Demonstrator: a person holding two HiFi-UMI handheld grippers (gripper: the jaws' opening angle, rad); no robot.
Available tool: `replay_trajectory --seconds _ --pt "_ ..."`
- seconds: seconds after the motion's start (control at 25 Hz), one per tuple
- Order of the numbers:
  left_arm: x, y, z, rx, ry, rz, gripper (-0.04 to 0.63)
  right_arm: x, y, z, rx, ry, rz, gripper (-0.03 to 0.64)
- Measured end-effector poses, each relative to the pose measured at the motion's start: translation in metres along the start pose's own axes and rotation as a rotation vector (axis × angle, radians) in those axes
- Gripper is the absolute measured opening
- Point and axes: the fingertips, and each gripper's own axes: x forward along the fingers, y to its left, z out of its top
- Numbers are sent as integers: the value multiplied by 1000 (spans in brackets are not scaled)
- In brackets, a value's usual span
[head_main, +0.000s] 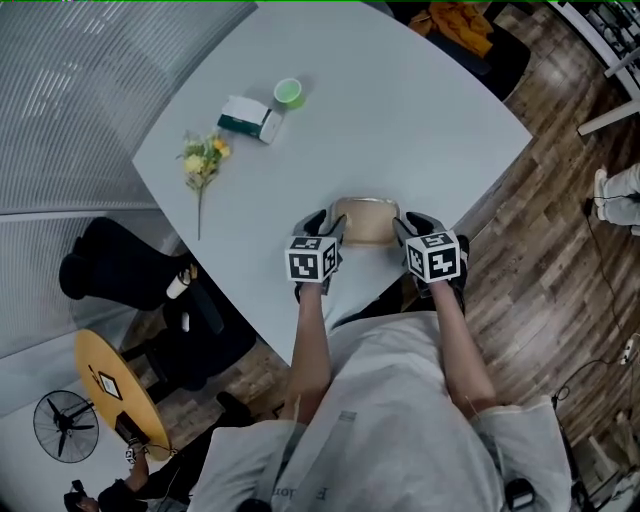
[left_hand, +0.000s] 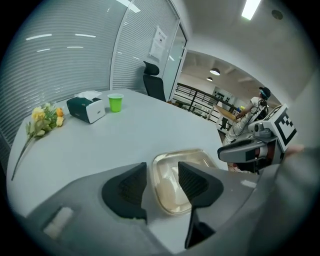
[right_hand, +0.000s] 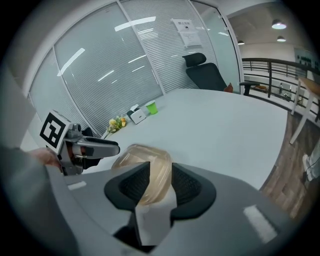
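Observation:
A clear, tan-tinted plastic container (head_main: 366, 222) lies on the white table (head_main: 400, 120) near its front edge. My left gripper (head_main: 330, 224) is at the container's left side and my right gripper (head_main: 404, 226) at its right side. In the left gripper view the left gripper (left_hand: 162, 181) is open. Its jaws straddle the container's (left_hand: 172, 199) near rim, with a thin strip of table showing beside one pad. In the right gripper view the right gripper (right_hand: 157, 187) is shut on the container (right_hand: 145, 160), which fills the gap between both pads.
A green cup (head_main: 288, 92), a green-and-white tissue box (head_main: 248, 117) and a small bunch of yellow flowers (head_main: 203, 158) lie at the table's far left. Black office chairs (head_main: 120, 262) and a round yellow side table (head_main: 110, 385) stand left of the table. Wooden floor lies to the right.

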Motion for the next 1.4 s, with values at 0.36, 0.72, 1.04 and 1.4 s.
replay_trajectory --seconds 0.36,0.72,1.04,1.4 --pt "7 -2 -20 -33 23 -6 209 8 1 -15 25 41 -5 176" --pt "8 -3 -24 -52 16 -8 195 13 4 -19 39 56 -15 158" --pt "6 -4 -27 -70 8 -4 181 13 9 -21 42 54 -18 155" --pt "-1 -6 -29 -94 -12 13 181 9 18 -13 26 50 -19 156"
